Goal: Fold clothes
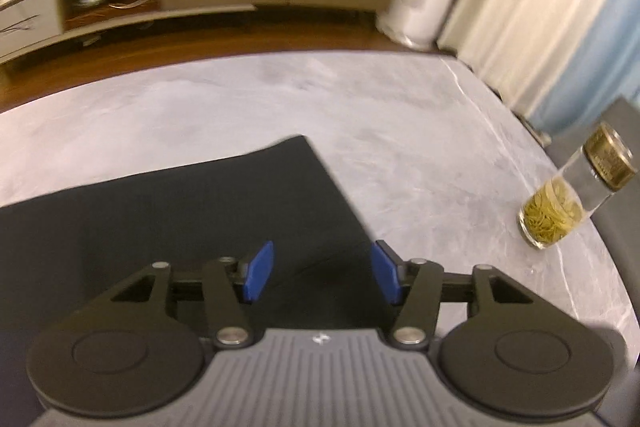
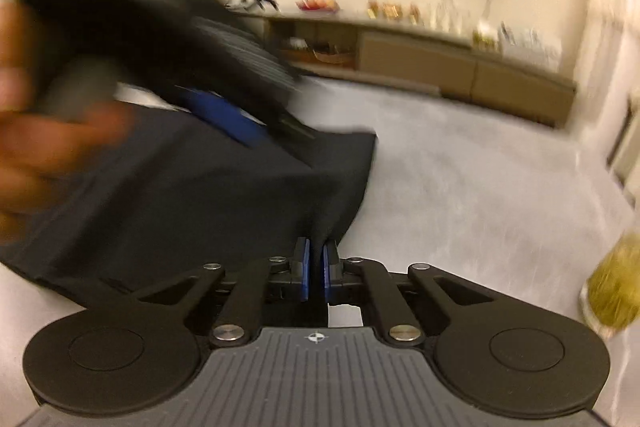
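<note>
Black cloth is all we count of clothing: one dark garment (image 1: 168,211) lying flat on one grey marbled table (image 1: 400,131), with one glass jar (image 1: 576,195) of yellowish contents standing near the table's right edge. We hold two grippers. Our left gripper (image 1: 322,273) hangs over the garment's near right part with its blue pads spread apart and nothing caught between them; the cloth's far corner lies ahead of it, and beyond that corner the tabletop runs bare to its far rim. Our right gripper (image 2: 316,267) has its pads pressed together on a pinch of the garment's (image 2: 192,187) edge, which rises in a small peak into the jaws. To its right the table (image 2: 480,187) is open up to the jar (image 2: 612,291). Blurred at upper left, probably the left gripper (image 2: 224,115) and a hand (image 2: 36,147) pass above the cloth.
</note>
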Demonstrator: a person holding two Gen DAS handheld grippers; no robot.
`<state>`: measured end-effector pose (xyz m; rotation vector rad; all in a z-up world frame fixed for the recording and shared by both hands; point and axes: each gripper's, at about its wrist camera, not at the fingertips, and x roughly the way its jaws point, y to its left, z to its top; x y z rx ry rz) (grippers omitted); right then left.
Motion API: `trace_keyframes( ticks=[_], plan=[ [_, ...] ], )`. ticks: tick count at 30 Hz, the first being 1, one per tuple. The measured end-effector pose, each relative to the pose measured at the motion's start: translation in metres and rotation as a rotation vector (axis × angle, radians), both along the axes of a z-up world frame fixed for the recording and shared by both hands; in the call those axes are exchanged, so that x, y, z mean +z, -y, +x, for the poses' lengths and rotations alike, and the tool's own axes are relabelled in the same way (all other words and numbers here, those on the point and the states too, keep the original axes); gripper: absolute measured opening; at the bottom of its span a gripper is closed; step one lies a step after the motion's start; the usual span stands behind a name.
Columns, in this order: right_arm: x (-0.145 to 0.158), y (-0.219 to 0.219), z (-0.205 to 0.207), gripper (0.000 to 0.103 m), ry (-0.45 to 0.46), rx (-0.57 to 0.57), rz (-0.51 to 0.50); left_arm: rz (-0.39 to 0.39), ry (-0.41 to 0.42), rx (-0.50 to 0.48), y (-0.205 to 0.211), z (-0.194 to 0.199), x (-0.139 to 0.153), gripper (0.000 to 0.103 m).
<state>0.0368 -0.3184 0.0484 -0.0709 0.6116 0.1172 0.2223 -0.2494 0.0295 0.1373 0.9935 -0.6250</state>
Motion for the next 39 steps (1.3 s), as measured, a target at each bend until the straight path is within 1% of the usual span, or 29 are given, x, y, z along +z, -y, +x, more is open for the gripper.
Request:
trace_keyframes(
  ticks=[1,2,3,4,5,6,7,9,11,12,14,17,19,20,22,23,24,27,29,33,35,37,38,39],
  plan=[
    [0.002,-0.001,-0.003,0.006,0.01,0.012,0.006,0.031,0.0,-0.02,0.007,-0.001,-0.005,0.061],
    [0.003,-0.002,-0.006,0.006,0.02,0.023,0.011,0.066,0.005,-0.038,0.013,-0.003,-0.01,0.059],
    [0.005,-0.003,-0.008,0.006,0.03,0.035,0.017,0.1,0.009,-0.057,0.018,-0.005,-0.016,0.037],
    [0.007,-0.005,-0.011,0.006,0.04,0.047,0.022,0.096,0.017,-0.053,0.013,-0.006,-0.015,0.015],
    [0.008,-0.006,-0.014,0.006,0.05,0.058,0.028,0.08,0.026,-0.042,0.004,-0.008,-0.013,0.015],
    [0.01,-0.006,-0.016,0.006,0.059,0.07,0.043,0.064,0.035,-0.031,-0.005,-0.01,-0.011,0.012],
    [0.012,-0.003,-0.018,0.007,0.066,0.079,0.075,0.048,0.045,-0.02,-0.014,-0.012,-0.009,0.011],
    [0.016,0.003,-0.021,0.01,0.078,0.103,0.149,-0.044,0.053,0.028,-0.054,-0.015,0.009,0.011],
    [0.024,0.01,-0.025,0.028,0.078,0.142,0.264,-0.133,0.061,0.083,-0.102,-0.016,0.028,0.011],
    [0.028,0.013,-0.028,0.031,0.076,0.161,0.321,-0.153,0.062,0.117,-0.129,-0.015,0.032,0.011],
    [0.035,0.016,-0.031,0.032,0.07,0.194,0.417,-0.17,0.056,0.183,-0.178,-0.009,0.032,0.011],
    [0.031,0.003,-0.023,0.032,0.029,0.214,0.438,-0.168,-0.008,0.267,-0.233,0.002,0.007,0.01],
    [0.022,-0.014,-0.013,0.032,-0.013,0.221,0.401,-0.179,-0.044,0.299,-0.254,0.006,-0.01,0.012],
    [0.017,-0.023,-0.008,0.032,-0.034,0.225,0.379,-0.2,-0.059,0.313,-0.263,0.008,-0.018,0.013],
    [0.008,-0.041,-0.004,0.032,-0.064,0.238,0.317,-0.238,-0.087,0.332,-0.278,0.012,-0.03,0.019],
    [0.003,-0.052,-0.004,0.032,-0.07,0.246,0.274,-0.238,-0.092,0.337,-0.281,0.012,-0.035,0.021],
    [-0.002,-0.061,-0.003,0.032,-0.077,0.253,0.232,-0.232,-0.092,0.342,-0.283,0.01,-0.037,0.028],
    [-0.011,-0.082,-0.002,0.032,-0.11,0.282,0.122,-0.205,-0.074,0.343,-0.284,0.009,-0.044,0.031],
    [-0.014,-0.09,0.0,0.033,-0.112,0.3,0.069,-0.204,-0.063,0.343,-0.282,0.008,-0.044,0.031],
    [-0.012,-0.09,0.009,0.033,-0.151,0.307,0.062,-0.227,-0.05,0.401,-0.287,0.02,-0.045,0.032],
    [-0.011,-0.092,0.012,0.033,-0.164,0.312,0.054,-0.221,-0.041,0.398,-0.287,0.022,-0.046,0.031],
    [-0.011,-0.095,0.013,0.033,-0.172,0.309,0.044,-0.173,-0.028,0.375,-0.283,0.02,-0.043,0.031],
    [-0.01,-0.096,0.014,0.033,-0.177,0.308,0.042,-0.131,-0.02,0.381,-0.281,0.016,-0.038,0.031],
    [-0.009,-0.095,0.016,0.033,-0.183,0.308,0.049,-0.118,0.005,0.387,-0.282,0.009,-0.031,0.03]
  ],
)
